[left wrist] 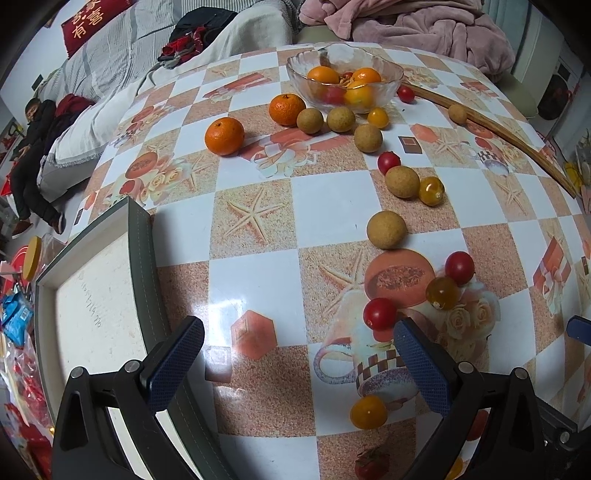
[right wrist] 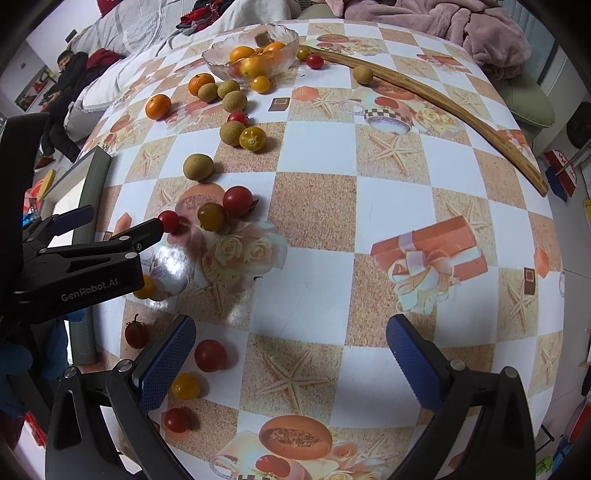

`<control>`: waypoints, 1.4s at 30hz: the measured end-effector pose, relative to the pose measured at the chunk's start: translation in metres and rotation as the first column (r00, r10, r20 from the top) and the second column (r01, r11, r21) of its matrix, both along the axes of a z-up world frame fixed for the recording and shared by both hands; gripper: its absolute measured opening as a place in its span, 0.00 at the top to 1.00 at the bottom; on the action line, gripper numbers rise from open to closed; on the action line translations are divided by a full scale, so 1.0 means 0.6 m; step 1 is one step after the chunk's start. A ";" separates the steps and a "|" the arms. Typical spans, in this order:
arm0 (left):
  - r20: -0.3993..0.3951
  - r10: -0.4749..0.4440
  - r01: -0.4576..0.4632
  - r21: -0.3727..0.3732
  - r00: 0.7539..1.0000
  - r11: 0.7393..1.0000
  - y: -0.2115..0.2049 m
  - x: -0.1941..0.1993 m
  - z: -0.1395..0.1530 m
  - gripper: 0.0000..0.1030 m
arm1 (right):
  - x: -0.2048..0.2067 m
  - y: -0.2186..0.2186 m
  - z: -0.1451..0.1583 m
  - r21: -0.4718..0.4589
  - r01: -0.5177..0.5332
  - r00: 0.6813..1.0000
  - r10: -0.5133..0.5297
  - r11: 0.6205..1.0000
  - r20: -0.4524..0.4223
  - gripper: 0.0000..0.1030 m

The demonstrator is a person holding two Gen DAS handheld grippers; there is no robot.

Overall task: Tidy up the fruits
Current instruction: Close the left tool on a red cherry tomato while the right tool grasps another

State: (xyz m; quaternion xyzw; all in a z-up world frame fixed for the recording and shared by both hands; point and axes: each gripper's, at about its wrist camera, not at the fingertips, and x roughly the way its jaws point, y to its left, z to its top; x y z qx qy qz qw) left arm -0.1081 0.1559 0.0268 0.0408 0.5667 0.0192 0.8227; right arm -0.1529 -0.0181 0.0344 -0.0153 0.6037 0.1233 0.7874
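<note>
A glass bowl (left wrist: 391, 72) at the far side of the table holds oranges and small tomatoes; it also shows in the right wrist view (right wrist: 218, 61). Two mandarins (left wrist: 224, 136), several brown longans (left wrist: 387, 230) and red and yellow cherry tomatoes (left wrist: 380, 314) lie scattered in a line from the bowl toward me. My left gripper (left wrist: 299, 354) is open and empty, low over the table, its right finger beside a red tomato. My right gripper (right wrist: 291, 354) is open and empty over bare tablecloth, with a red tomato (right wrist: 209, 355) by its left finger. The left gripper (right wrist: 122, 227) shows from the side there.
A grey framed tray (left wrist: 142, 266) lies at the table's left edge. A long curved wooden stick (right wrist: 443, 96) lies across the far right. A pink blanket (left wrist: 424, 26) and a sofa stand behind the table. A person sits at far left.
</note>
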 end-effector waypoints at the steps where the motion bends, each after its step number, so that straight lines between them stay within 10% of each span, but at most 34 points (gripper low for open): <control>1: -0.001 -0.004 0.004 0.000 1.000 1.000 0.000 -0.001 -0.001 0.00 | -0.002 0.000 0.000 -0.001 0.003 1.000 -0.003 1.000 -0.002 0.00; 17: -0.006 -0.101 0.101 0.022 0.995 0.995 -0.034 0.014 -0.018 0.00 | -0.027 0.013 -0.015 0.020 0.042 0.999 -0.042 0.999 -0.034 0.02; 23: -0.013 -0.124 0.124 0.025 0.992 0.992 -0.042 0.015 -0.023 0.02 | -0.038 0.035 -0.034 0.038 0.022 0.997 -0.019 0.999 -0.074 0.21; 30: -0.028 -0.126 0.125 -0.037 0.992 0.992 -0.046 0.016 -0.021 0.28 | -0.052 0.073 -0.040 -0.032 -0.041 0.998 0.040 0.999 -0.049 0.41; 34: -0.026 -0.156 0.153 -0.090 0.987 0.984 -0.055 0.009 -0.017 0.54 | -0.057 0.085 -0.036 -0.054 -0.066 0.997 0.064 0.996 -0.038 0.79; 37: -0.020 -0.173 0.170 -0.108 0.985 0.980 -0.060 0.004 -0.014 0.77 | -0.054 0.077 -0.035 -0.013 -0.035 0.998 0.034 0.999 -0.048 0.79; 42: -0.034 -0.140 0.132 -0.180 0.990 0.975 -0.036 -0.002 -0.005 0.78 | -0.053 0.061 -0.021 0.047 -0.005 0.999 0.007 0.999 -0.047 0.78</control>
